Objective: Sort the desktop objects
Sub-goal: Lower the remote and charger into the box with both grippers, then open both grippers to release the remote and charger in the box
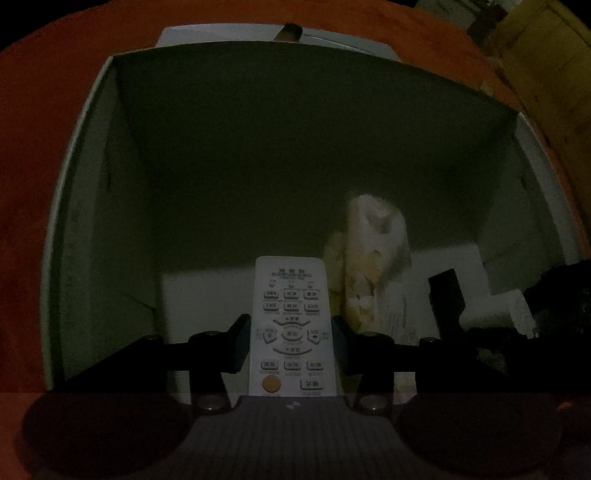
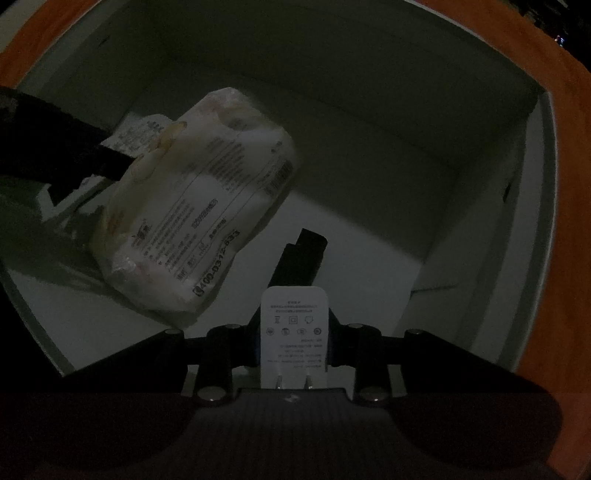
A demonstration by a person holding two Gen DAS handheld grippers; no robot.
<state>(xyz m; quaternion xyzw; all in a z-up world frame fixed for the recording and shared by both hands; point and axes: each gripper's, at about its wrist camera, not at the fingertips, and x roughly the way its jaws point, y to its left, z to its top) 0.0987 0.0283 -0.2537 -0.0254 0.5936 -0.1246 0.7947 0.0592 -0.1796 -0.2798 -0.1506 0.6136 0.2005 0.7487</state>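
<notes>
My left gripper is shut on a white remote control with grey buttons and one orange button, held inside a white open box. My right gripper is shut on a white plug adapter, prongs toward the camera, inside the same box. A white plastic tissue pack leans on the box floor left of the right gripper; it also shows in the left wrist view. A black flat object lies on the floor just beyond the adapter.
The box stands on an orange surface. The other gripper's dark arm reaches in from the left of the right wrist view. A second white box sits behind the first. A wooden cabinet is at far right.
</notes>
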